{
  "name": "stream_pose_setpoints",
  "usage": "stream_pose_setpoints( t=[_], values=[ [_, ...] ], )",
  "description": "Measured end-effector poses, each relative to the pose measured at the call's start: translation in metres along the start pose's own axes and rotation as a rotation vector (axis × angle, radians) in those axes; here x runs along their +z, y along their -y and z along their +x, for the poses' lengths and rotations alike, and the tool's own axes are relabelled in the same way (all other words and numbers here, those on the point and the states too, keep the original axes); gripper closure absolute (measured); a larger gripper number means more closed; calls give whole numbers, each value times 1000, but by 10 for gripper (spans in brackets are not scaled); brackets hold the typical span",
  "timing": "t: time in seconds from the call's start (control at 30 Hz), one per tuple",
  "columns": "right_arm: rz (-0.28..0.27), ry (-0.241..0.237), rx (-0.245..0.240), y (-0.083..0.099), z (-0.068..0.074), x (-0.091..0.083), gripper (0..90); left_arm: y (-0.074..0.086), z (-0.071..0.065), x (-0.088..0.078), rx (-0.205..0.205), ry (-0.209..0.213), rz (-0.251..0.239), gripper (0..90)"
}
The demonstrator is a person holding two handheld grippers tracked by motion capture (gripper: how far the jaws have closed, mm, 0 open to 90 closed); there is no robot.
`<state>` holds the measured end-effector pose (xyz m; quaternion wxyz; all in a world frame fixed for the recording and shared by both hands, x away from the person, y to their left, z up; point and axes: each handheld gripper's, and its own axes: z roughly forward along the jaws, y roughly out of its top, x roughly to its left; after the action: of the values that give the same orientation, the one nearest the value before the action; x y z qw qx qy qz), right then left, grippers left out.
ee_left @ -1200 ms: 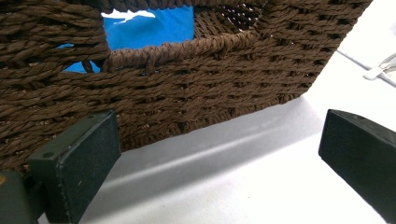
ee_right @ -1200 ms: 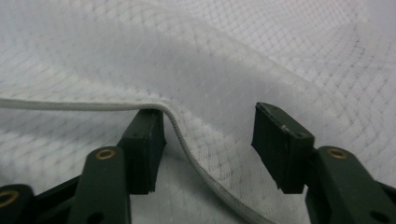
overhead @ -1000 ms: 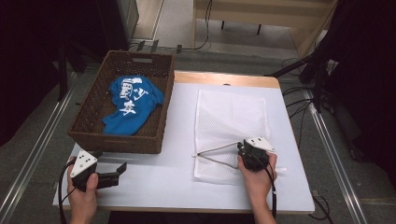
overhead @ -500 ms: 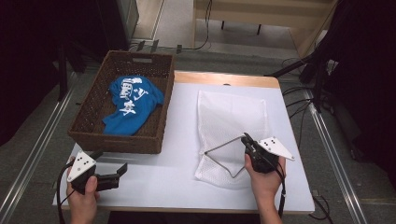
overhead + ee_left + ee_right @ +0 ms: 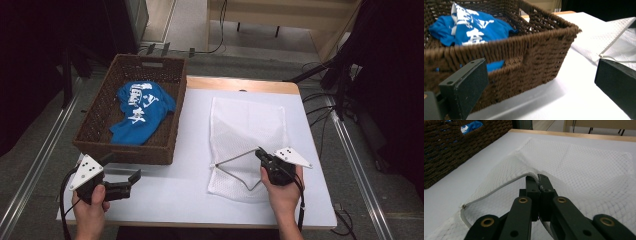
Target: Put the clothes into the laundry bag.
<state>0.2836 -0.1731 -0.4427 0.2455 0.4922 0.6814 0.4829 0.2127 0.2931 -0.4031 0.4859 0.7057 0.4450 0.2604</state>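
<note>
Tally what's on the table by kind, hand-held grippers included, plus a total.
Wicker basket: 1
Blue printed shirt, lying in the basket: 1
White mesh bag, flat on the table with its zipper edge lifted: 1
Hand-held grippers: 2, left hand-held gripper open, right hand-held gripper shut on the bag's edge
Total: 5

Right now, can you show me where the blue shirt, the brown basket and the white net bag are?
blue shirt (image 5: 142,111): high view, middle of the crumpled cloth.
brown basket (image 5: 125,150): high view, near woven wall.
white net bag (image 5: 247,122): high view, flat upper part of the mesh.
</note>
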Motion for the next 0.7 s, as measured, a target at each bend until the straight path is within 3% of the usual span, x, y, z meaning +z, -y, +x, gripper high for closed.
stream_pose_setpoints(
  t=[0.27,0.53,0.7],
  values=[
    [17,-16,-2,1,2,2,896,-27,3,10,8,-11,16,0],
    [26,-38,-5,3,2,3,895,-42,11,26,-24,-18,28,0],
    [30,-39,0,3,2,3,895,-47,10,35,-19,-24,40,0]
  ],
)
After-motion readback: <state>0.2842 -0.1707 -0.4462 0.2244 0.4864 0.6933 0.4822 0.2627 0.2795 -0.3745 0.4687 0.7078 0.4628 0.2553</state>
